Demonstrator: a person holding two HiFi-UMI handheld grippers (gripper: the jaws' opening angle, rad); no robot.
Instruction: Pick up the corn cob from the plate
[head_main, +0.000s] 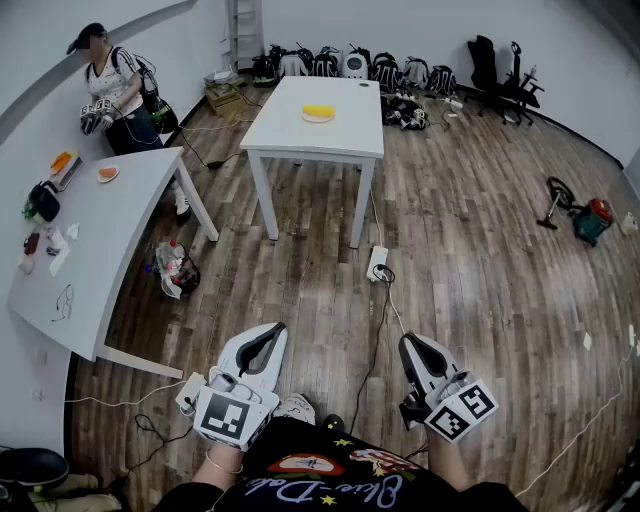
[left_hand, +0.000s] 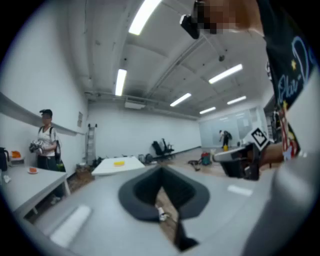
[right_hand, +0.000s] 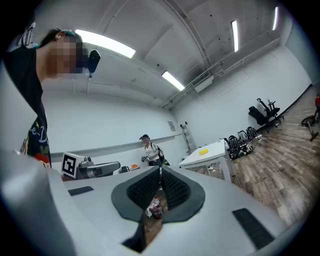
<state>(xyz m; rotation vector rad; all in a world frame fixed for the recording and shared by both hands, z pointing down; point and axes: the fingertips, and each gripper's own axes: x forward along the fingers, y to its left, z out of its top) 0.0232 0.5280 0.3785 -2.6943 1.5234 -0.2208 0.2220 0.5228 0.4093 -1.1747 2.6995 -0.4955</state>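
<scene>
Left gripper: jaws closed, the dark pads meeting at the tips; nothing between them, only floor showing through the slit behind the tips.
Right gripper: jaws fully closed, pad against pad; empty and touching nothing.
Position of grippers: both held low at the near edge of the head view, side by side and apart from each other, over the wooden floor; each points out toward the room.
Corn cob: yellow, lying on the plate, well apart from both grippers.
Plate: pale, resting on the far half of the white desk, near the middle of its width.
White desk: stands in the middle of the room, ahead of the grippers, with only the plate and corn cob on it.
Second desk: at the left wall, carrying small mixed items too small to identify.
Person: standing at the far end of the second desk.
Power strip: on the floor between the grippers and the white desk, cable attached.
Backpacks: in a row along the far wall.
</scene>
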